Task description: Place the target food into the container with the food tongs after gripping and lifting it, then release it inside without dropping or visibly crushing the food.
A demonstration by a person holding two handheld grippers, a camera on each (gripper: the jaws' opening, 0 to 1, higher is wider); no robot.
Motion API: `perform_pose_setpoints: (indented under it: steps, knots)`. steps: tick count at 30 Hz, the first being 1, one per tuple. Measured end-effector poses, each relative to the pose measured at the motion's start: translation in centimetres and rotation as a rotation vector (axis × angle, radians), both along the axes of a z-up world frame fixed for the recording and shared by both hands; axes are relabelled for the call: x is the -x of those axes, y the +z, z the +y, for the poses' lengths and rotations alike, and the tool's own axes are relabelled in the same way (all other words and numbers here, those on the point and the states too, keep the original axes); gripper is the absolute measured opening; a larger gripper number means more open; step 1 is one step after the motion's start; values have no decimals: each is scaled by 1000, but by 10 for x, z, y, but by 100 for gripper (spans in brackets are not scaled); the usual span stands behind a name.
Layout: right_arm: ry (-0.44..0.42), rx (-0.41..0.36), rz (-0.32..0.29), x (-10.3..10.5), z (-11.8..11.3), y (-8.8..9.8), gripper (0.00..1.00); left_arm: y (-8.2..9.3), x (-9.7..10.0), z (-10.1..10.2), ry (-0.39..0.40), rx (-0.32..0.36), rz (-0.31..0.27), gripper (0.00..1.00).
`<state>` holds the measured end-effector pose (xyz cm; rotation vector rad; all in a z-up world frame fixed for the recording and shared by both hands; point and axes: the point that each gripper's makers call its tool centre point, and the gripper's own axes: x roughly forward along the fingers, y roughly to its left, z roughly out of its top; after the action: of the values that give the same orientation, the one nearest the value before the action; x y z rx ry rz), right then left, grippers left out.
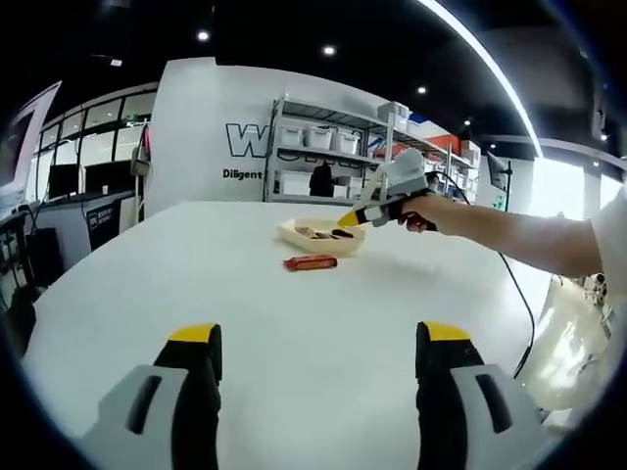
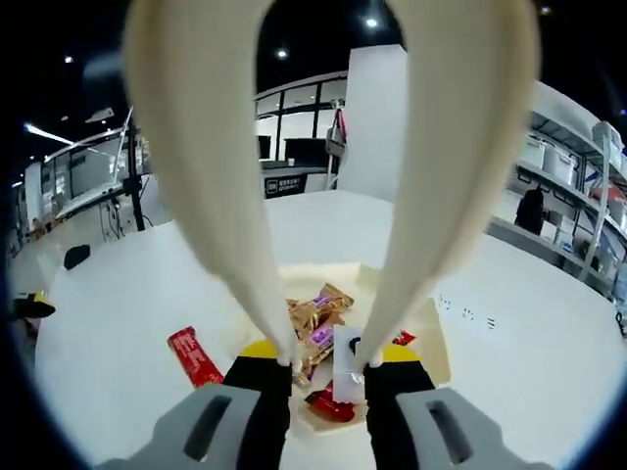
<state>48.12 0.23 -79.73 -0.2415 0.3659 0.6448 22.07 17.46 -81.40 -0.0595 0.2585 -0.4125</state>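
Note:
A cream container (image 1: 294, 233) stands on the white table and holds several snack packets. Just in front of it lies a red snack bar (image 1: 311, 262) on the table. My right gripper (image 1: 359, 215), held by a person's hand, hovers at the container's right rim. In the right gripper view it (image 2: 323, 367) is shut on the cream food tongs (image 2: 220, 196), whose two arms spread upward. Below them sit the container (image 2: 431, 338) with gold, purple and red packets, and the red snack bar (image 2: 195, 355) to its left. My left gripper (image 1: 318, 348) is open and holds nothing, low over the near table.
The person's bare forearm (image 1: 519, 240) reaches in from the right. A black cable (image 1: 519, 304) hangs off the table's right edge. Shelves with white bins (image 1: 323, 147) stand behind a white wall panel. Bare tabletop (image 1: 196, 274) lies between my left gripper and the container.

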Motion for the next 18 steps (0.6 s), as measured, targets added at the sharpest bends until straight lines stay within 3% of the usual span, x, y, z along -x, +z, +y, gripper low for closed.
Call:
perform_pose_setpoints:
  steps: [6,8,16,18]
  knots:
    - [73,-3,-19,23,31,10,23,1,3,-5,-10,-6,-4,80]
    - [148,-33,1,36,49,9,23,1,5,-5,-10,-7,-4,80]
    - [201,-63,80,58,68,-13,23,3,10,-6,-13,-14,-5,79]
    - [211,-28,84,64,68,-23,23,4,11,-5,-12,-17,-8,79]
